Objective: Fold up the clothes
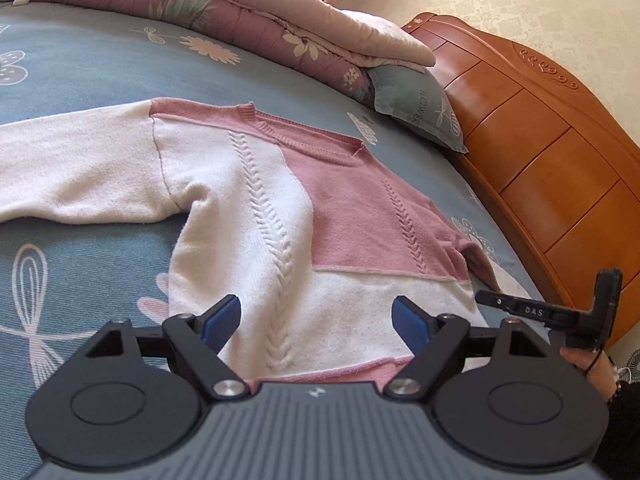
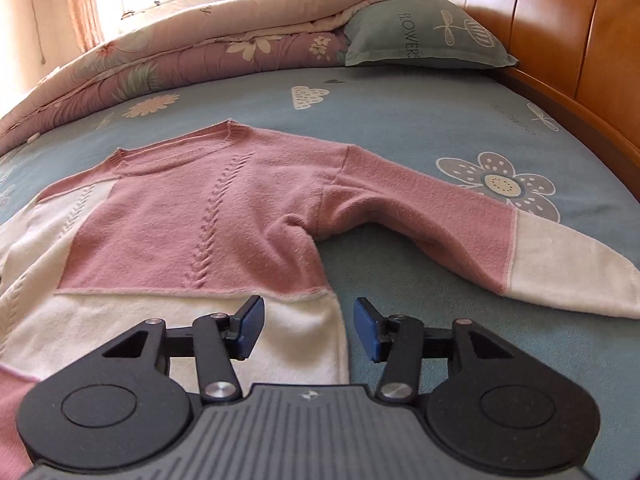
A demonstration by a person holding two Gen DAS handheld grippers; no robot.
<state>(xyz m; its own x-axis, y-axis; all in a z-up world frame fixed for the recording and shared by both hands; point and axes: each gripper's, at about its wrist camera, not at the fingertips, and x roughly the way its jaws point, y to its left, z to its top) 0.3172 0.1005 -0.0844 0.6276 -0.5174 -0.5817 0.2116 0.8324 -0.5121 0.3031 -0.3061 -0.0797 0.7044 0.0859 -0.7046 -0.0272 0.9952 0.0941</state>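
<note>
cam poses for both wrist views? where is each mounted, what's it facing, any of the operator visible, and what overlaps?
Left wrist: on the left gripper, angled down over the sweater hem, its white side, facing the headboard; jaws open; the right gripper and a hand show at right.
Right wrist: on the right gripper, angled down at the sweater's pink side and outstretched sleeve; jaws open, nothing between them; no hand visible.
Shared: sweater, blue bedsheet, folded quilt, pillow, headboard.

Readable txt: 2 items
Pillow (image 2: 424,36) reads "FLOWERS", printed sideways; black claw part (image 1: 532,310) in left wrist view reads "BAS", rest of txt cut off.
</note>
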